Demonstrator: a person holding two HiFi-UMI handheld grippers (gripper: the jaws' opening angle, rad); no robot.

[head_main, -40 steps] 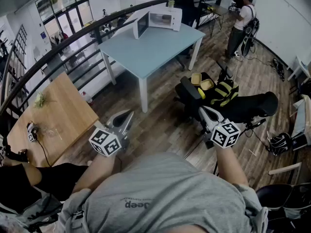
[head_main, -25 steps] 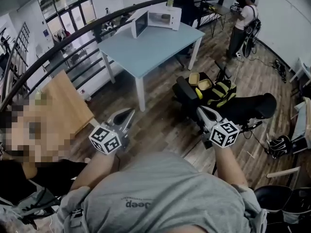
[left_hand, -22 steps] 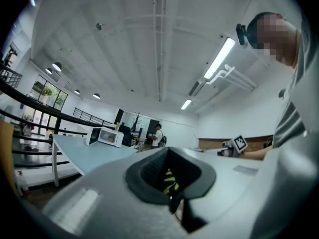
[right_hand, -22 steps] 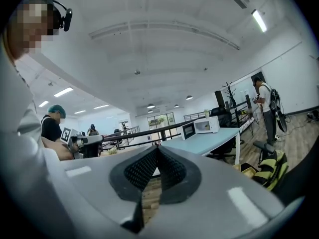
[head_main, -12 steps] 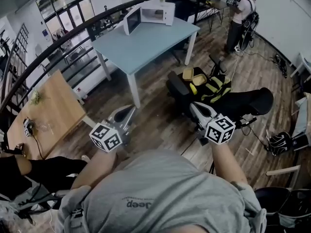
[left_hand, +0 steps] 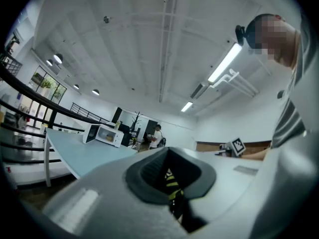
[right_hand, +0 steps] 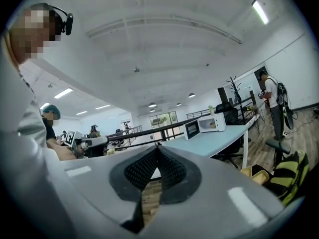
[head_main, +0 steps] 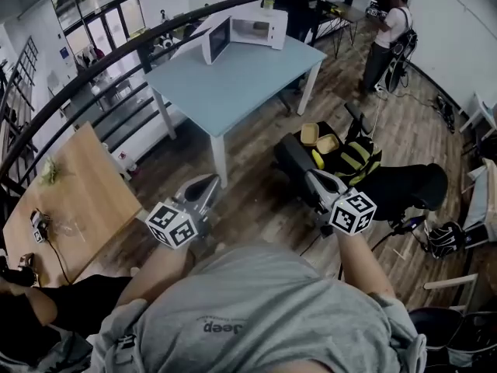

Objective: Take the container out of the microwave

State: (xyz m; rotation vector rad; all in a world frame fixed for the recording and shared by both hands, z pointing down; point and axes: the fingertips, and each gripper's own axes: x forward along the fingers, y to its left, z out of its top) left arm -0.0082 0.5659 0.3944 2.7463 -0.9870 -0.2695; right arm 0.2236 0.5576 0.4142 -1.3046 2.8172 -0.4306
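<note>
- Both hands are well short of the job. The microwave [head_main: 264,26] sits at the far corner of the blue table [head_main: 233,76] with its door [head_main: 217,39] swung open. The container should be inside, but the cavity is too small from here to make it out.
- Left gripper [head_main: 210,182]: tips together, nothing in them. Right gripper [head_main: 311,176]: pressed closed too, and empty.
- So here's the first hazard: arrive with closed jaws and they'll shove the container deeper rather than take it. They need opening before the reach.
- Watch the route! A black chair [head_main: 291,155] and a yellow-striped backpack [head_main: 359,158] sit between the person and the table, and a foot could catch there.
- Two yellow tubs [head_main: 320,138] just beside that chair could be mistaken for the target. They're the wrong ones, since they're not in the microwave.
- That open door juts out on the left. A wide left-hand swing could clip it and shunt the microwave toward the table's edge.
</note>
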